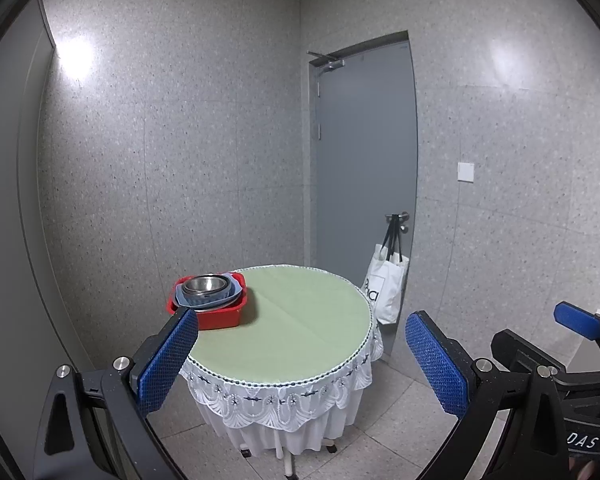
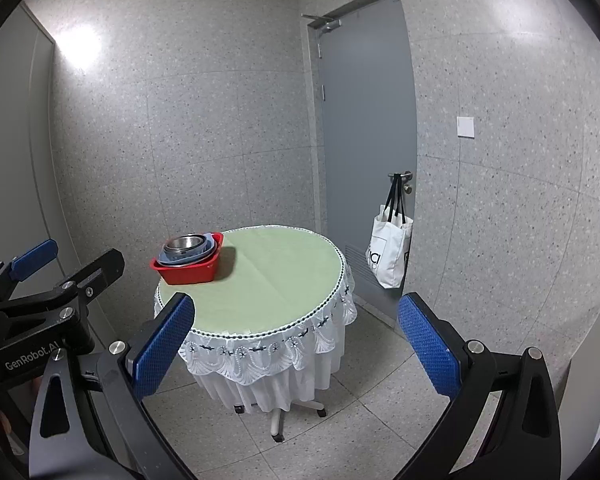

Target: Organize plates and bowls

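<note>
The left gripper (image 1: 301,356) and right gripper (image 2: 296,344) both hang well short of the round counter (image 2: 284,280), jaws spread wide with nothing between them. On the counter's far left edge sits a red tub (image 2: 190,270) holding stacked blue plates (image 2: 208,254) topped by a steel bowl (image 2: 184,243). A white tote bag (image 2: 389,254) hangs from the door handle on the right.

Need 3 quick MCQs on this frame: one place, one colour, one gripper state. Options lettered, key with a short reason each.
1. Where does the red basin sit on the round table?
A. near its left edge
B. dead centre
C. on the floor

2. What colour is the tablecloth top?
A. white
B. light green
C. red

3. How are the left gripper and right gripper?
A. both shut
B. both holding a bowl
C. both open, holding nothing

Key: A, basin at left rim; B, green top above lace skirt; C, blue pads stand wide apart, nothing between.
</note>
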